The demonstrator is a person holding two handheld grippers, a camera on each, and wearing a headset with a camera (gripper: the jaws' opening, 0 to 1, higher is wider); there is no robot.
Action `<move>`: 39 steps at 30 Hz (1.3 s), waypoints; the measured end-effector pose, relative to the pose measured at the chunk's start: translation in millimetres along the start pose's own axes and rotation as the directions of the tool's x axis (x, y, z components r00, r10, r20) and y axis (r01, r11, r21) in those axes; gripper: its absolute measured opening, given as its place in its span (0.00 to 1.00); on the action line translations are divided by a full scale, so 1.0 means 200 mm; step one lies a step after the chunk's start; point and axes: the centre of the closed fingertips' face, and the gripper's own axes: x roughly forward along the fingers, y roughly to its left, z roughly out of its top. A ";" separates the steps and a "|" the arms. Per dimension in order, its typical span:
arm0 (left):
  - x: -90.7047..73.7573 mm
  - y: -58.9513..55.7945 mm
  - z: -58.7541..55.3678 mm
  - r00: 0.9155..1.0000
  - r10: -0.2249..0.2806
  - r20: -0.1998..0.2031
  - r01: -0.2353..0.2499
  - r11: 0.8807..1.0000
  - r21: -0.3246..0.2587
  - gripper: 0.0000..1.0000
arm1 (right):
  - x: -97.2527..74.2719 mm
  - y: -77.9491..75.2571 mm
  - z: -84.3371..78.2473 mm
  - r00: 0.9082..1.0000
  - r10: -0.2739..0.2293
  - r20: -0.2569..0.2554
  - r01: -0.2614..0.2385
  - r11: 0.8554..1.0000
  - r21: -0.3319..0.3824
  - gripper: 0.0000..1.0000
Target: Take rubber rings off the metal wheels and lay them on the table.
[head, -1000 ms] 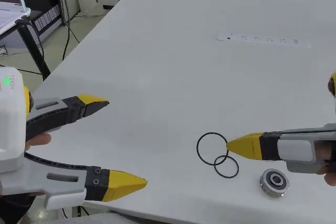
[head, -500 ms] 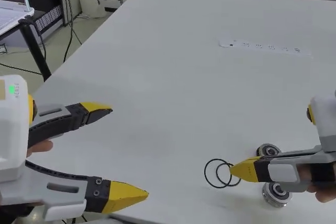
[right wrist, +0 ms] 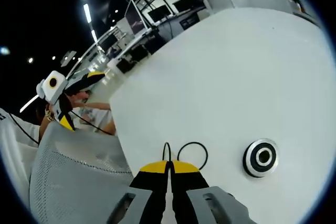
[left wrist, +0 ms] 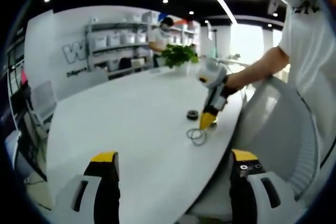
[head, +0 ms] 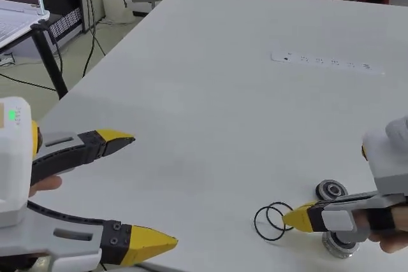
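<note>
Two black rubber rings [head: 273, 221] lie overlapping on the white table [head: 210, 93] near its front edge. My right gripper [head: 288, 218] is shut, its yellow tips pinched on the edge of one ring [right wrist: 164, 152]; the other ring [right wrist: 192, 154] lies flat beside it. One metal wheel [head: 331, 190] sits just behind the gripper, and a second wheel [head: 338, 245] is partly hidden under it. The wheel [right wrist: 261, 157] lies to the right of the jaws. My left gripper [head: 137, 190] hangs wide open over the table's left front, holding nothing, far from the rings [left wrist: 197, 136].
A white power strip [head: 325, 63] lies far back on the table. A laptop on a black stand [head: 19, 4] is off the left edge. A mesh chair [right wrist: 73, 182] is at the table's near side. A person [left wrist: 160, 32] stands far off by shelves.
My right gripper has drawn nearer the front edge, and one ring moved with its tip, so it overlaps the other more. A second wheel has come into sight. The left gripper barely moved.
</note>
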 end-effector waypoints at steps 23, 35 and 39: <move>-0.03 0.00 0.03 0.999 0.041 0.011 -0.041 0.999 0.001 0.85 | -0.07 -0.05 -0.03 0.999 -0.031 -0.040 0.026 0.992 -0.121 0.11; -0.03 -0.04 0.06 0.999 0.042 -0.005 -0.042 0.999 0.008 0.84 | -0.24 0.04 0.00 0.999 -0.017 0.029 0.022 0.982 -0.185 0.16; -0.03 -0.05 0.09 0.998 0.062 0.011 -0.062 0.998 0.002 0.83 | -0.30 0.06 0.01 0.998 -0.002 0.058 0.014 0.977 -0.211 0.20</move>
